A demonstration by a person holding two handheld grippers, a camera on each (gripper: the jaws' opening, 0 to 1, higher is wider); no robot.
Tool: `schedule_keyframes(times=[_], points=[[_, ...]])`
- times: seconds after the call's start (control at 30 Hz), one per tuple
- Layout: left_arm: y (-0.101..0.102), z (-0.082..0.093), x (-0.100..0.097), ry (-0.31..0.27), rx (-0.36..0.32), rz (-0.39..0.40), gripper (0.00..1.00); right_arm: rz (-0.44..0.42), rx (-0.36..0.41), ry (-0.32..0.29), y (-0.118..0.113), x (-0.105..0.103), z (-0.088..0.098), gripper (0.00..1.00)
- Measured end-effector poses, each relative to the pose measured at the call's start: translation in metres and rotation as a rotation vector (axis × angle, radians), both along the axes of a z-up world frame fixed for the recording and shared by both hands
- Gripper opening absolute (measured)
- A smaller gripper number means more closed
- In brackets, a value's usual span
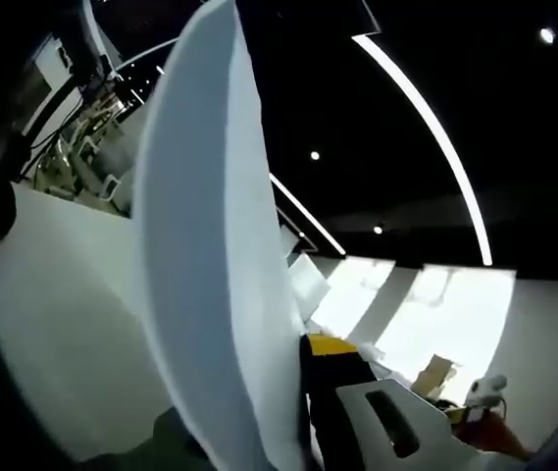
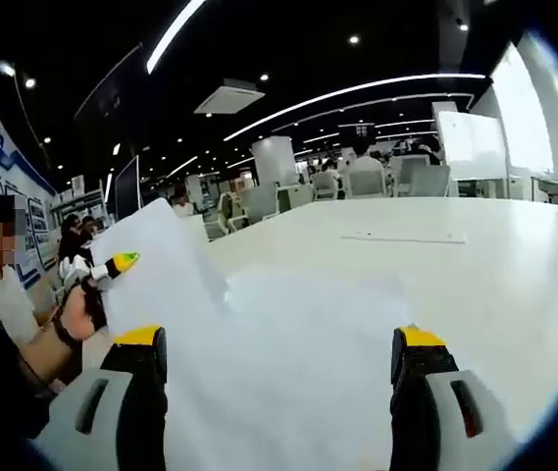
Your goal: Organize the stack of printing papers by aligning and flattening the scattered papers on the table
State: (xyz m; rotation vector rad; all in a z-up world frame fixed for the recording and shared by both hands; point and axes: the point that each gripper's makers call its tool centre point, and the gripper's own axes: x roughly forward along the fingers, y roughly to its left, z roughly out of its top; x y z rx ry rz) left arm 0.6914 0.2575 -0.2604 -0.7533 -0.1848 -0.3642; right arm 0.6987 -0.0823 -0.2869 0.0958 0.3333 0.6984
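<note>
Right gripper view: the right gripper (image 2: 277, 383) is holding its jaws wide apart, with nothing between them. The yellow-tipped jaws are standing one on each side of the white papers (image 2: 259, 343), which are lying flat on the white table (image 2: 475, 265) and stretching forward between and past the jaws. On the left of this view the papers are rising off the table into a tall corner. There the left gripper (image 2: 112, 267) is pinching that raised edge, held by the person's hand (image 2: 75, 312).

In the left gripper view, the left gripper's jaws are closed on the papers (image 1: 210, 275), which are standing up like a big curved wall just in front of the camera. One yellow and black jaw is peeking out beside the sheet.

So the lifted side is nearer the left gripper, and the flat side is nearer the right one. I think the next move is laying the raised side down, then squaring the edges. The sheets look thin and floppy, so they could bend or slide.
</note>
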Motion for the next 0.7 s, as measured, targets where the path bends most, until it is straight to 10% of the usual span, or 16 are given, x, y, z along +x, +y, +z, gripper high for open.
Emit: schedule_keyframes(times=[0.7], points=[[-0.002,0.000,0.001,0.002,0.009,-0.005,0.06,-0.068,-0.143,-0.016,-0.025,0.012,-0.022,0.90]])
